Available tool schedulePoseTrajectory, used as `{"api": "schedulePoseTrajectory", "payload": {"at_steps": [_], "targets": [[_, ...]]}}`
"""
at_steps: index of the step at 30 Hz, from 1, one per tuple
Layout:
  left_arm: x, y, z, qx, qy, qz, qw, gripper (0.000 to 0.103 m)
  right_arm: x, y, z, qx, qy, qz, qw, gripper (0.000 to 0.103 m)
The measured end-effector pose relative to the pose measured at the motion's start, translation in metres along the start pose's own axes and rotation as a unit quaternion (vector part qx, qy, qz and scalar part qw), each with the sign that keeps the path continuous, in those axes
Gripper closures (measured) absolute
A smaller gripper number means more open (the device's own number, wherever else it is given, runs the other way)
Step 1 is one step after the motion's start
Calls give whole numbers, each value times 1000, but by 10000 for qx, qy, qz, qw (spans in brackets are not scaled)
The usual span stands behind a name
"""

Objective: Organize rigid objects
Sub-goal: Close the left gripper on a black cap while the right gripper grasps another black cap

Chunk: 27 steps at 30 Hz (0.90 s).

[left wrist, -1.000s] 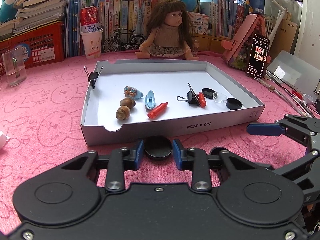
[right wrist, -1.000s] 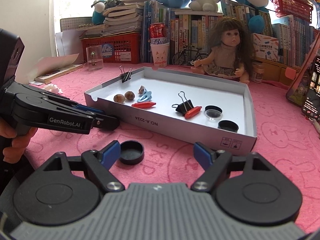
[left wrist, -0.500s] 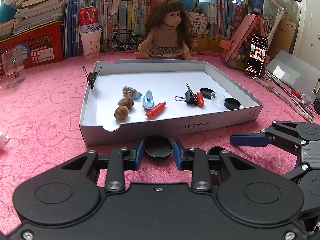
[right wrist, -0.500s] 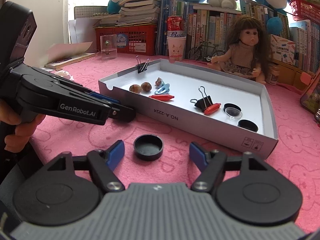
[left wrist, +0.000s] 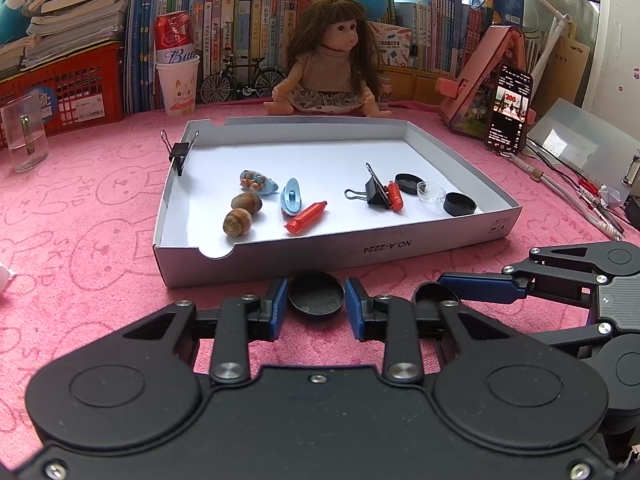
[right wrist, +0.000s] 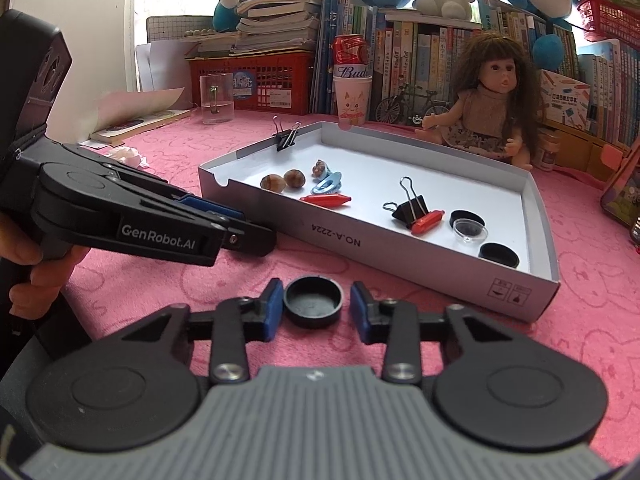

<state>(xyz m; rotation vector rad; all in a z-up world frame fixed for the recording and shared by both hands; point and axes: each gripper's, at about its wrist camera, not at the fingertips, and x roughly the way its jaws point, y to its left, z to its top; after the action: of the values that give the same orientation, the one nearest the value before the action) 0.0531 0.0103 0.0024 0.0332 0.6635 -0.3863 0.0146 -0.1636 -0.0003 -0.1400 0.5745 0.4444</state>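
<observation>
Black cap (right wrist: 313,305) sits open side up on the pink surface (right wrist: 580,340), just short of the box (right wrist: 520,292) front wall, dead centre between the right gripper (right wrist: 313,307) fingers. They're closing on it, small gaps left each side. It's round, so no axis to align. Left gripper (left wrist: 316,299) fingers already grasp a second cap (left wrist: 316,294), just beside.
</observation>
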Motion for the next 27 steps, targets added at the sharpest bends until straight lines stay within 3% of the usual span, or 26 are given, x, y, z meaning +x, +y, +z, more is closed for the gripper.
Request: {"api": "schedulePoseTrajectory", "payload": {"at_steps": [27], "targets": [[-19,-16,21,136,-400,-217,9989,73,-12,-16,14,151,-334,-390,9986,65]]}}
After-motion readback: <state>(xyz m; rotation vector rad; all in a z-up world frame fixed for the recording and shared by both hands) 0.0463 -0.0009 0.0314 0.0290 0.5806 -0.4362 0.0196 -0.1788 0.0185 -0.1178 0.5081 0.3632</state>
